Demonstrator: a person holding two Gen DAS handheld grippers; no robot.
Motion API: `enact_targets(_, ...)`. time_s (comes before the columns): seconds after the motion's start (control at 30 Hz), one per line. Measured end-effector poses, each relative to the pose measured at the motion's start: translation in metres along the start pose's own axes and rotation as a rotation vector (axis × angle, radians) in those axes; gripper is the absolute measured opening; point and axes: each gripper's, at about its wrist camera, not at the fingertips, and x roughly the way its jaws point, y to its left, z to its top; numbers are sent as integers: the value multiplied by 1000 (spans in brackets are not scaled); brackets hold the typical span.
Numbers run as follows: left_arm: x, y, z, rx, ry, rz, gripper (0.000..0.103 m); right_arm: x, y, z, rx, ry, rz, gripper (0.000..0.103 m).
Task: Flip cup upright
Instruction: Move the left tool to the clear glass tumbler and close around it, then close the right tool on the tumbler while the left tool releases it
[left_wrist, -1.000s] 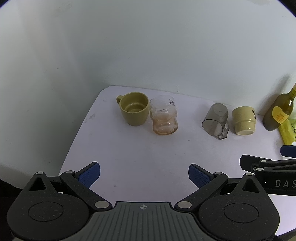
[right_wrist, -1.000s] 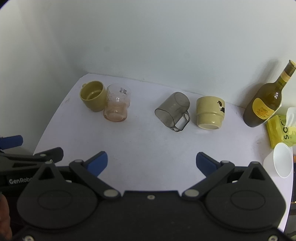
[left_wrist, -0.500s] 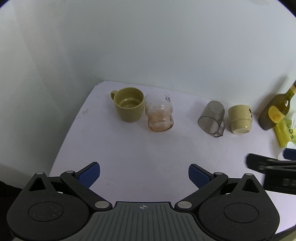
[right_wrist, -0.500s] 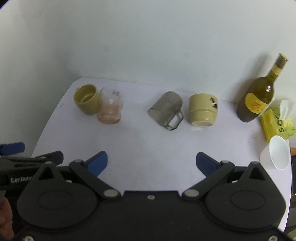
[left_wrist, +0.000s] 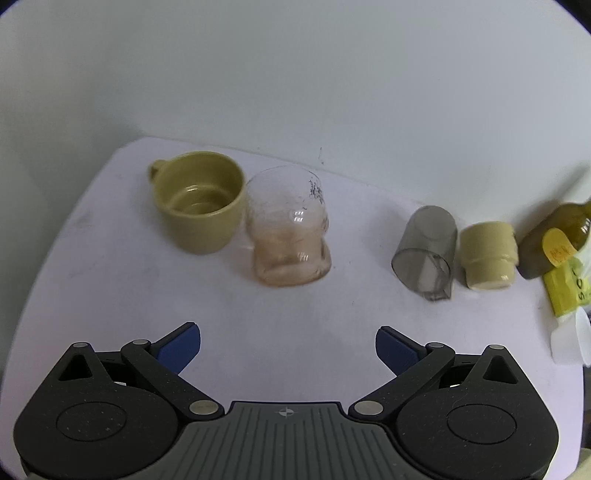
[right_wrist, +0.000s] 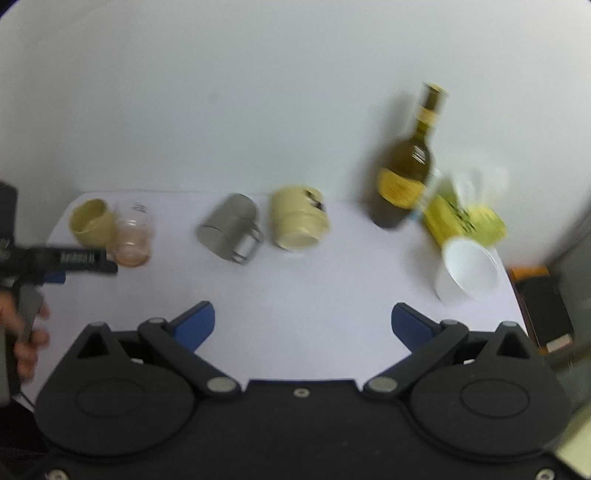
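On the white table (left_wrist: 295, 314) a smoky grey transparent mug (left_wrist: 424, 253) lies on its side, also in the right wrist view (right_wrist: 231, 232). A cream cup (left_wrist: 487, 254) (right_wrist: 299, 218) stands upside down just right of it. An olive mug (left_wrist: 201, 206) (right_wrist: 90, 221) and a clear pinkish glass (left_wrist: 288, 236) (right_wrist: 131, 236) stand upright at the left. My left gripper (left_wrist: 288, 345) is open and empty, in front of the glass; it also shows in the right wrist view (right_wrist: 74, 262). My right gripper (right_wrist: 303, 321) is open and empty, well short of the cups.
A dark olive bottle (right_wrist: 406, 177) stands at the back right by the wall. A yellow packet (right_wrist: 461, 221) and a white paper cup (right_wrist: 465, 269) sit near the table's right edge. A wall (left_wrist: 295, 74) runs behind the table.
My left gripper has moved forward toward the olive mug and glass. My right gripper has pulled back and turned right, so the bottle and white cup come further into view.
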Motion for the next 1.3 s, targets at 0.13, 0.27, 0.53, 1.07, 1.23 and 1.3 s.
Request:
enact_targets(0.13,46,-12,22,60,48,106,102,-11,-25,-18,101,37,-63,103)
enact_targets(0.27,71,-18,34,32,92,108,102,-20,-44,-30,155,26,-103,103)
enact_targets(0.53,97,-32,33,68,114,132,68,-17,-69,-23,136,-2,-75,103)
enact_targets(1.07,53,-69,-65,20,138,151,68,19,-57,23,-126,-43,193,103)
enact_targets(1.23,42,-92,-91,34,154,159,71,22,-53,24,-162,-36,213,103)
enact_targets(1.3,37,-97,-93,30,156,133,82,23,-52,25,-162,-33,216,103)
